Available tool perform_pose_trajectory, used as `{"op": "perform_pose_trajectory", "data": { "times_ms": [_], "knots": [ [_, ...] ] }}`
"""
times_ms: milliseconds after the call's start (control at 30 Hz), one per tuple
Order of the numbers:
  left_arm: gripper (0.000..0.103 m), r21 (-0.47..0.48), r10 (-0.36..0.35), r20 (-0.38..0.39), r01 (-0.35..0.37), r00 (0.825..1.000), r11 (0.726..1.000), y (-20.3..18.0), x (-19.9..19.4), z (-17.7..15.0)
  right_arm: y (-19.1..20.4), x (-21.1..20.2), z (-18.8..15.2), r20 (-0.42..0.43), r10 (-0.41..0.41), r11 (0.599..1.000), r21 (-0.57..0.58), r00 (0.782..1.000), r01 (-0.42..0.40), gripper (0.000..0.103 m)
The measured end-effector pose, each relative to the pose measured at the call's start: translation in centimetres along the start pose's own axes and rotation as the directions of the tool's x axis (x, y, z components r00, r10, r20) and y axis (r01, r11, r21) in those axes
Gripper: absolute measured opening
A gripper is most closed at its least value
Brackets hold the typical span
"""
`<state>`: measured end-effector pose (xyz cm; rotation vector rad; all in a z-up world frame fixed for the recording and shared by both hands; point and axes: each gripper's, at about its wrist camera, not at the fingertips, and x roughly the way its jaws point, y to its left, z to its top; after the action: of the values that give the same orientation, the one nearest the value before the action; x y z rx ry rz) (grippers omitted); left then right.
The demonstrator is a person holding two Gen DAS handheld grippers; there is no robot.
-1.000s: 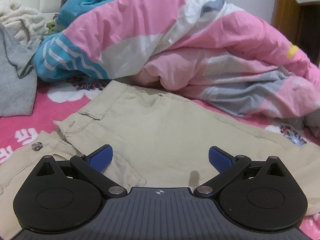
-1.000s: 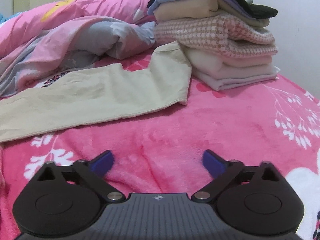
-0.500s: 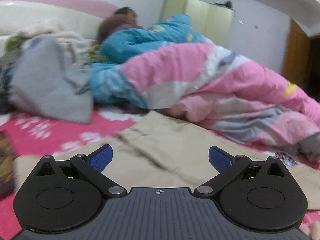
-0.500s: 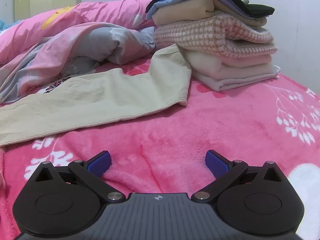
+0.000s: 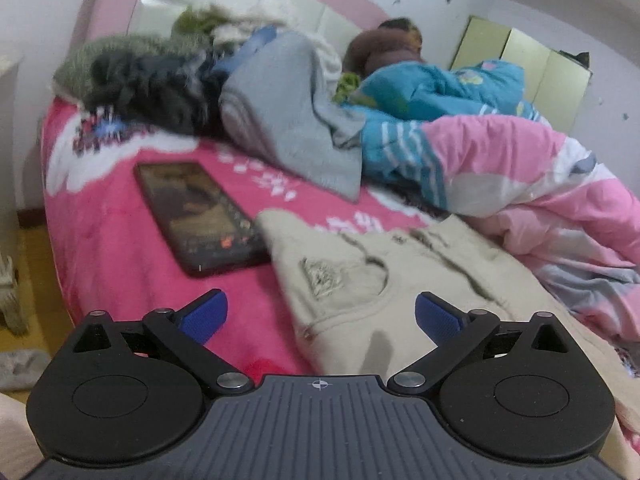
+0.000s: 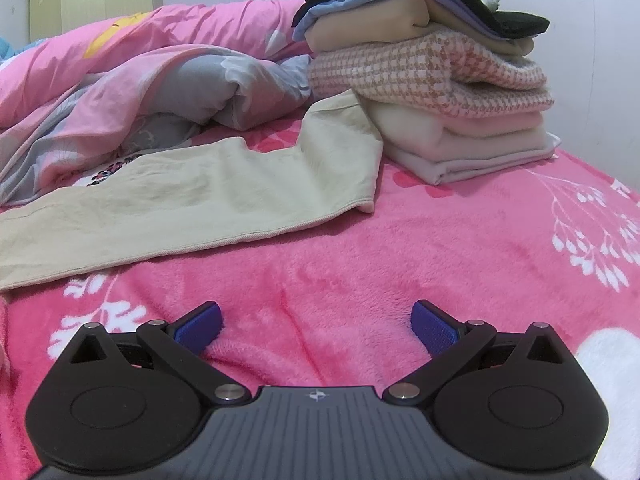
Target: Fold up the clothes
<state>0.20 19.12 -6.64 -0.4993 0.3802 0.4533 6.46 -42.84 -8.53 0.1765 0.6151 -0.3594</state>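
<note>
Beige trousers lie spread on the pink blanket. In the left wrist view their waist and pocket end point(image 5: 384, 280) lies just ahead of my open, empty left gripper point(image 5: 320, 316). In the right wrist view the trouser legs point(image 6: 208, 196) stretch across the bed, their hems resting against a stack of folded clothes point(image 6: 432, 80). My right gripper point(image 6: 316, 324) is open and empty, low over bare pink blanket point(image 6: 400, 248) in front of the legs.
A dark phone point(image 5: 200, 216) lies on the blanket left of the trousers' waist. A rumpled pink and blue quilt point(image 5: 520, 176) lies behind the trousers; it also shows in the right wrist view point(image 6: 140, 80). Grey and dark garments point(image 5: 280, 128) are heaped by the headboard. The bed edge and floor point(image 5: 36, 264) are at left.
My left gripper has swung left and pulled back from over the trousers' middle to their waist end, bringing the phone and bed edge into view. My right gripper has barely moved.
</note>
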Motion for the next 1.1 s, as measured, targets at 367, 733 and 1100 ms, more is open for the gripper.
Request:
{"op": "perform_pose_trajectory", "data": {
  "times_ms": [367, 733, 1100],
  "knots": [
    [0.075, -0.111, -0.071, -0.023, 0.068, 0.997, 0.991, 1.4, 1.8, 0.9, 4.9, -6.8, 7.9, 0.106, 0.317, 0.948, -0.081, 0.943, -0.309, 0.102],
    [0.043, -0.222, -0.148, -0.037, 0.136, 0.988, 0.965, 2.3, 3.1, 1.8, 32.1, -3.8, 12.9, -0.235, 0.715, 0.586, -0.312, 0.659, -0.748, 0.093],
    [0.015, -0.150, -0.181, 0.003, 0.179, 0.983, 0.972, 1.4, 3.2, 1.7, 57.4, -0.1, 7.0, -0.617, 0.543, 0.605, -0.183, 0.570, -0.775, 0.090]
  ]
}}
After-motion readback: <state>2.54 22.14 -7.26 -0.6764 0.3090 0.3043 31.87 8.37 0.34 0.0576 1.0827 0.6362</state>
